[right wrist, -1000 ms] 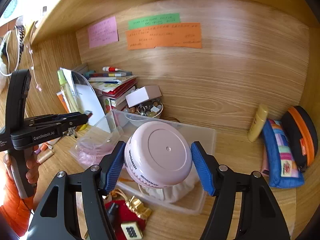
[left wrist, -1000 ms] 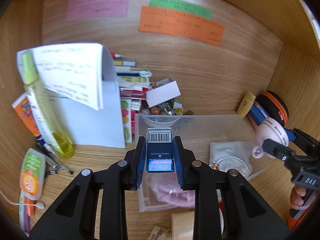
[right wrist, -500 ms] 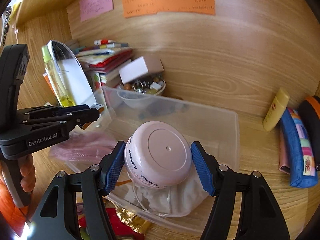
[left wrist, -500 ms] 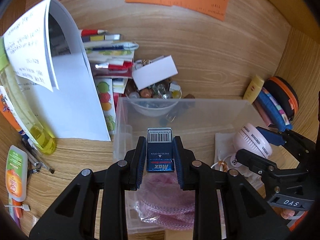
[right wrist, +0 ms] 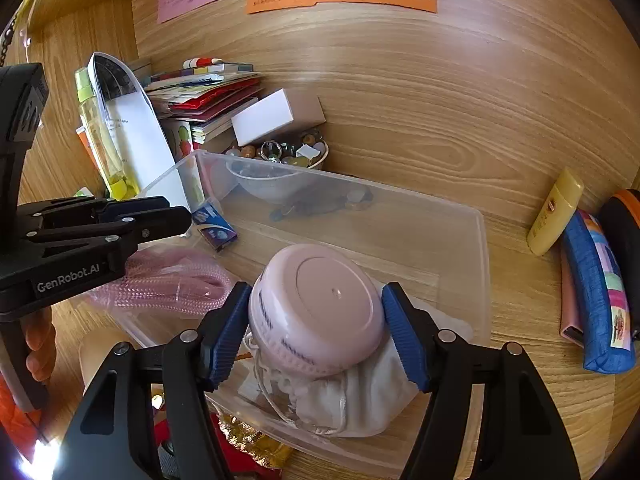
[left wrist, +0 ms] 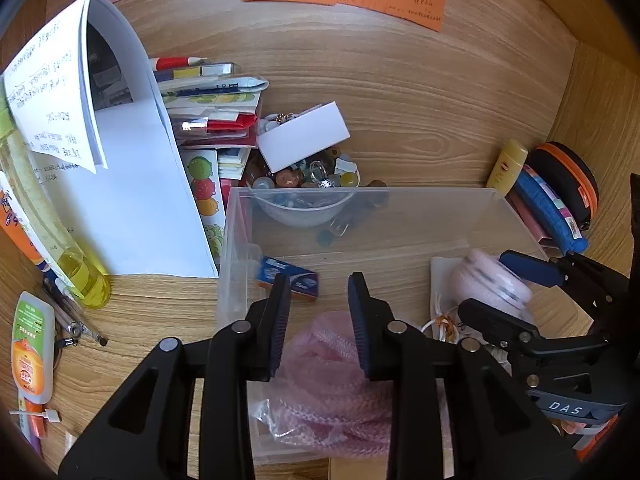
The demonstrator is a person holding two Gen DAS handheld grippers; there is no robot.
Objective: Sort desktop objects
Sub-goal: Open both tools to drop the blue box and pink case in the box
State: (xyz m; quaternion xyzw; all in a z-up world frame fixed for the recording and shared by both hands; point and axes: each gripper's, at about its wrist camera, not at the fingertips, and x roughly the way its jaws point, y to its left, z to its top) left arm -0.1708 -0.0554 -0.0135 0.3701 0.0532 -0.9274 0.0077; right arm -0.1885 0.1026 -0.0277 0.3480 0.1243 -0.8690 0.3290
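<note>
1. The right gripper (right wrist: pixel 316 330) is clamped on a round pink jar (right wrist: pixel 320 308), its blue pads pressing the sides at nine and three o'clock. The jar hangs low over the clear bin (right wrist: pixel 480 264), just above a white cloth pouch (right wrist: pixel 360 396) lying in the bin's near right corner.
2. The jar looks rigid and smooth, probably light plastic. Its wall curves, so I'd judge it could slip or roll. Holding it across the widest part of the side, as now, seems right.
3. The left gripper (left wrist: pixel 320 316) has nothing between its fingers. They have just been opening and stand a modest way apart.
4. The small blue box (left wrist: pixel 288 278) lies tilted on the bin floor, at eleven o'clock from the left fingertips and beyond a pink bagged cord (left wrist: pixel 328 376). It looks stiff, light cardboard, best pinched across its narrow sides.
5. A second ago the left gripper held that box upright over the bin's front edge. Now it is dropped inside. Both grippers have come lower into the bin.
</note>
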